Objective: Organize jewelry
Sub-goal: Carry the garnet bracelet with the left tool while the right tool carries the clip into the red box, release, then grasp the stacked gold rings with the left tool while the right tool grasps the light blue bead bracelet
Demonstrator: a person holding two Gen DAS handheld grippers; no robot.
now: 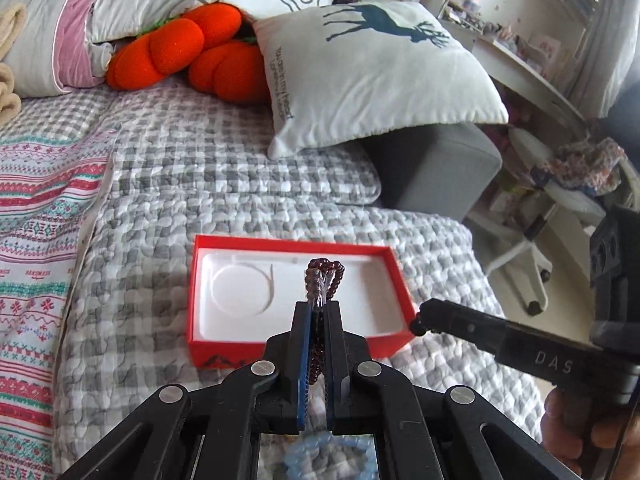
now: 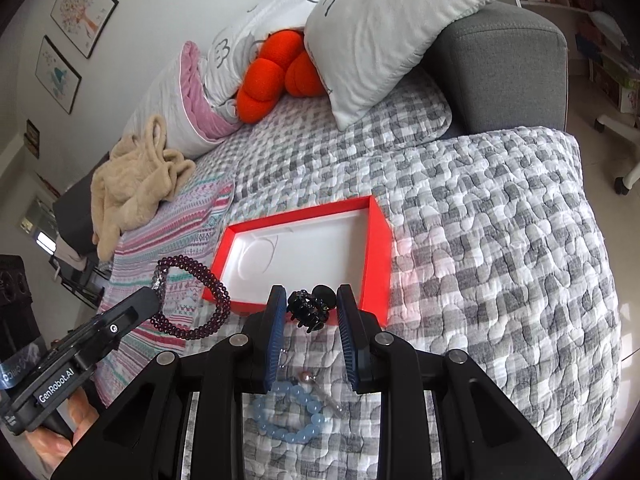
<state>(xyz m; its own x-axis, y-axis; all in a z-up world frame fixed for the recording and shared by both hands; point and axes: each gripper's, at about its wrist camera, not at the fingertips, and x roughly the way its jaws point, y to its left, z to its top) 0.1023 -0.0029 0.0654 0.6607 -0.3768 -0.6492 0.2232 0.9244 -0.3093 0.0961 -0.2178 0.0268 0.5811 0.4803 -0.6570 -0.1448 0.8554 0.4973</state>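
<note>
My left gripper [image 1: 319,306] is shut on a dark red bead bracelet [image 1: 325,276], whose loop sticks out past the fingertips. It hangs above the near side of an open red box [image 1: 292,246] with a white moulded insert. In the right wrist view the same bracelet [image 2: 196,304] dangles from the left gripper [image 2: 154,292], left of the box [image 2: 378,248]. My right gripper [image 2: 312,314] holds a black hair claw clip [image 2: 310,308] between its pads, just before the box's near wall. In the left wrist view the right gripper [image 1: 418,324] sits at the box's right corner.
A light blue bead bracelet [image 2: 292,416] and a small pink pearl piece [image 2: 305,378] lie on the grey checked quilt [image 2: 480,260] under the right gripper. Pillows [image 1: 372,68], orange plush cushions [image 1: 192,52] and a beige throw [image 2: 132,188] lie further back. The sofa edge drops off at the right.
</note>
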